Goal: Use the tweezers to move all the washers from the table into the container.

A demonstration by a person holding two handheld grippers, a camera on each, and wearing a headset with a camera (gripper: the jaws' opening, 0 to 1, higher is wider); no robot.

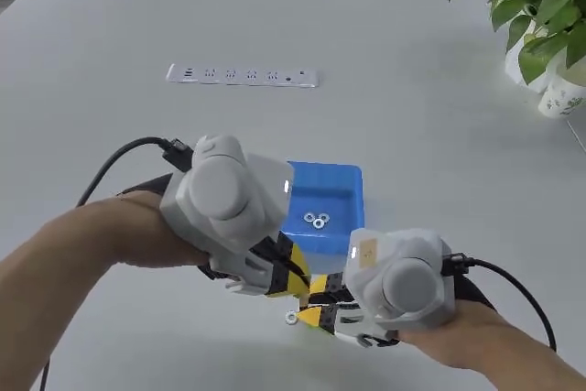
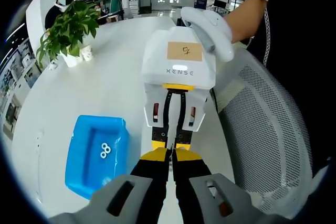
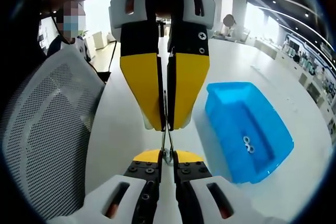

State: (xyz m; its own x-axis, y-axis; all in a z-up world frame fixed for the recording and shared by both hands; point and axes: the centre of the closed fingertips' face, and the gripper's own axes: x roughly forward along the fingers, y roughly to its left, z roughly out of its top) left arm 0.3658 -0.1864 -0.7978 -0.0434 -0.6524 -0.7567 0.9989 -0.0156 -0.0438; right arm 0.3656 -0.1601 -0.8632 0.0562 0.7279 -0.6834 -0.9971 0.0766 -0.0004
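The blue container sits mid-table with a few washers inside; it also appears as the container and the container. One loose washer lies on the table just below the jaws. My left gripper and right gripper meet tip to tip in front of the container. The thin metal tweezers run between them. Both pairs of yellow-tipped jaws are pressed together on the tweezers. From the left gripper I face the right gripper; from the right gripper I face the left gripper.
A white power strip lies further back on the table. A potted plant stands at the back right corner. A mesh office chair is at the near edge behind the hands. Cables trail from both grippers.
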